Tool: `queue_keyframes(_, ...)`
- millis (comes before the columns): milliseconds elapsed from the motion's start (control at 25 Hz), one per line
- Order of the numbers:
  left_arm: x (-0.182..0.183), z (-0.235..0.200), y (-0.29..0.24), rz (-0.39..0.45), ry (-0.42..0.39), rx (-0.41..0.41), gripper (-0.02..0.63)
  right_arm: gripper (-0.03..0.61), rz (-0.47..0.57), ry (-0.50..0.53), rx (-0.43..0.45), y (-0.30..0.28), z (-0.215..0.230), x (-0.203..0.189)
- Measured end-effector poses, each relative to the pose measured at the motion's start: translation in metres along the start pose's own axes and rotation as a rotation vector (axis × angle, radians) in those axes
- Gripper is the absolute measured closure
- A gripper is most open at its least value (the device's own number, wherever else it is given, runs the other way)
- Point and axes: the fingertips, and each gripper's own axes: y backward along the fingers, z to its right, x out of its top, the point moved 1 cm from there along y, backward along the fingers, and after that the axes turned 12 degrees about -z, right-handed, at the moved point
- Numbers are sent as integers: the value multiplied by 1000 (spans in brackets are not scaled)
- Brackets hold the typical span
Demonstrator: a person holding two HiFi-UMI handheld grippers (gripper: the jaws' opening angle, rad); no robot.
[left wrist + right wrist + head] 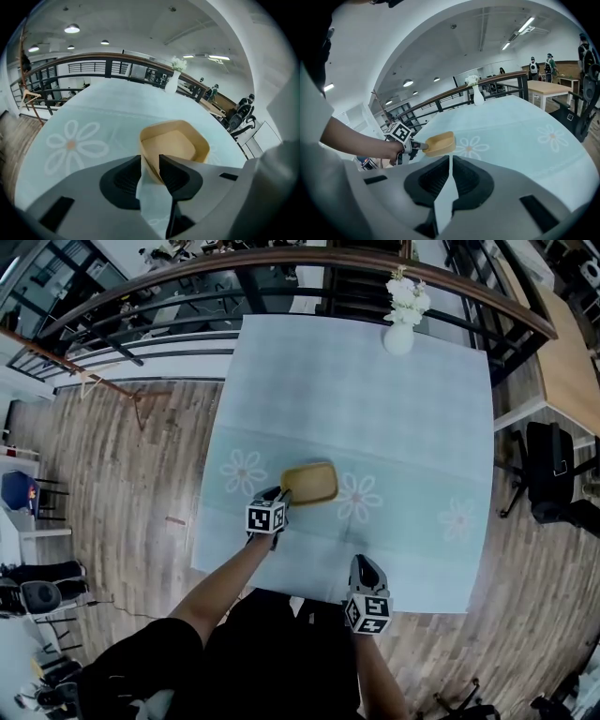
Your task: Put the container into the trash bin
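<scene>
The container (309, 483) lies midway on the table (422, 427), the vase (398, 334) at its far edge.

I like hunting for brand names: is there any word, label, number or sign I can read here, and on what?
No readable text anywhere.
Cubes on the left gripper and right gripper: black-and-white square patterns, not letters.
Container, tablecloth, vase: no print visible.

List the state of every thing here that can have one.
container: upright on the table, open-topped, empty.
left gripper: jaws apart around the container's near rim, not clamped.
right gripper: jaws together, nothing between them.
vase: upright at the table's far edge, holding white flowers.
</scene>
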Motion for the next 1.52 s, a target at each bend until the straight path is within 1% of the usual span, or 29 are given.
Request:
queue_keyframes(80,2,1,-5,-1,39,-7,492,534,7,1,3,1,11,6)
queue_keyframes(200,3,4,-11,18,115,-54,557,534,20,-1,0,0,25,9)
queue_keyframes(240,2,5,-12,18,120,-59,578,534,20,1,-2,-1,29,8)
queue_keyframes(360,1,14,-9,13,85,-58,581,534,21,5,-13,1,40,6)
queue_keyframes(480,5,25,3,38,95,-99,583,534,36,2,-30,4,45,8)
queue_keyframes(680,-5,31,37,54,42,-145,583,534,56,-20,-51,7,27,7)
queue_keyframes(800,-17,21,60,67,19,-179,583,534,68,-11,-60,1,1,6)
queue_keyframes(960,-47,-7,91,75,-34,-223,583,534,98,-25,-86,-5,-53,-8)
queue_keyframes(1120,-90,-47,127,56,-36,-278,583,534,146,-106,-131,-6,-121,-44)
queue_keyframes(1240,-120,-70,159,40,-50,-327,583,535,160,-174,-137,-9,-178,-79)
queue_keyframes(1360,-146,-88,190,27,-106,-353,583,534,139,-174,-137,-13,-233,-111)
queue_keyframes(1440,-160,-100,206,28,-135,-358,583,535,134,-171,-140,-11,-259,-121)
queue_keyframes(1520,-174,-115,219,21,-143,-350,583,535,139,-181,-138,-6,-279,-125)
